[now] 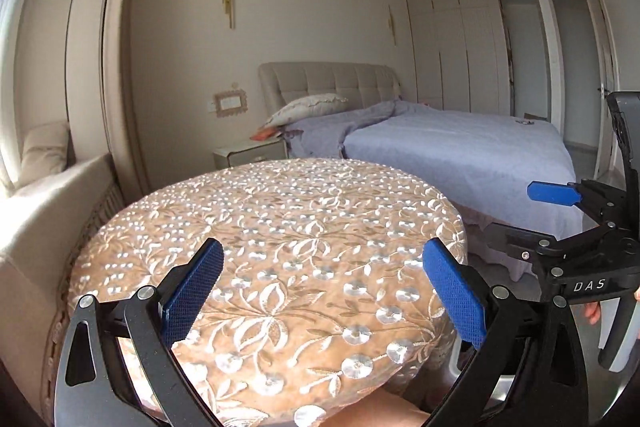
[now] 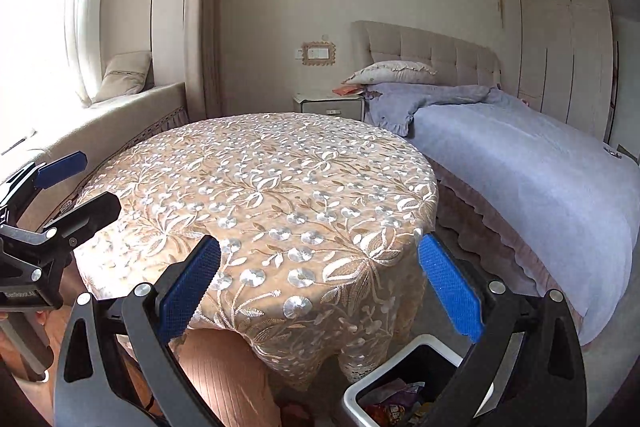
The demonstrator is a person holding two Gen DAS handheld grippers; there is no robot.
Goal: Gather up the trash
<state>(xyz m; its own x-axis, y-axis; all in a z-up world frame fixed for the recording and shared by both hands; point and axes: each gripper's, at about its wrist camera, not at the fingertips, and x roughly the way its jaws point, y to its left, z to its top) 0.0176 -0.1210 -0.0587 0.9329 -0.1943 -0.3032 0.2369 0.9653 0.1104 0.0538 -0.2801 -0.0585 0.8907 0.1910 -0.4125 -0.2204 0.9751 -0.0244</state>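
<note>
Both grippers — left gripper (image 1: 322, 291), right gripper (image 2: 318, 291) — fingers wide, empty. Wrappers in bin (image 2: 394, 373), lower right: light, crinkly — pinch edges.

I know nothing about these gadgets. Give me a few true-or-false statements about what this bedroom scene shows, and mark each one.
1. The round table with the embroidered floral cloth has wrappers lying on it. False: no items show on the cloth.
2. The white-rimmed bin with a black liner holds colourful wrappers. True.
3. The right gripper is clamped on a wrapper. False: its blue-padded jaws stand apart, holding nothing.
4. The left gripper is open. True.
5. The bin stands on the bed with the lavender cover. False: it stands on the floor, by the table.
</note>
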